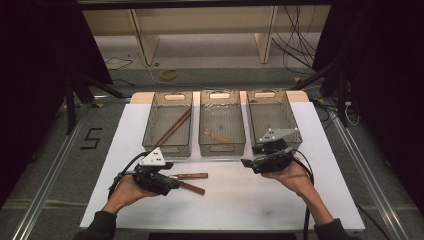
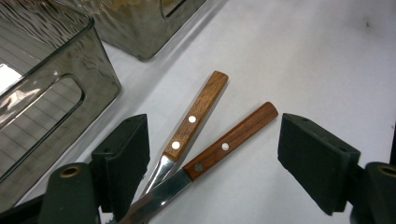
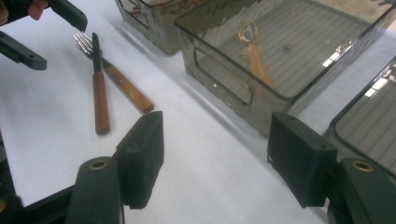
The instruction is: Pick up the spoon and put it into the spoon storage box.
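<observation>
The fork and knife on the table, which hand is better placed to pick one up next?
Left, probably. The left gripper hangs right over the fork and knife, its open jaws on either side of their wooden handles. The right gripper is open too, but sits off by the middle bin, apart from both.

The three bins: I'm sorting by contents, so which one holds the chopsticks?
The left bin, above the left gripper. A pair of brown chopsticks lies slantwise in it. The middle bin holds a small golden utensil; the right bin looks empty.

Both hands hold a tool low over the tabletop, left tool and right tool gaping, jaws facing inward.
</observation>
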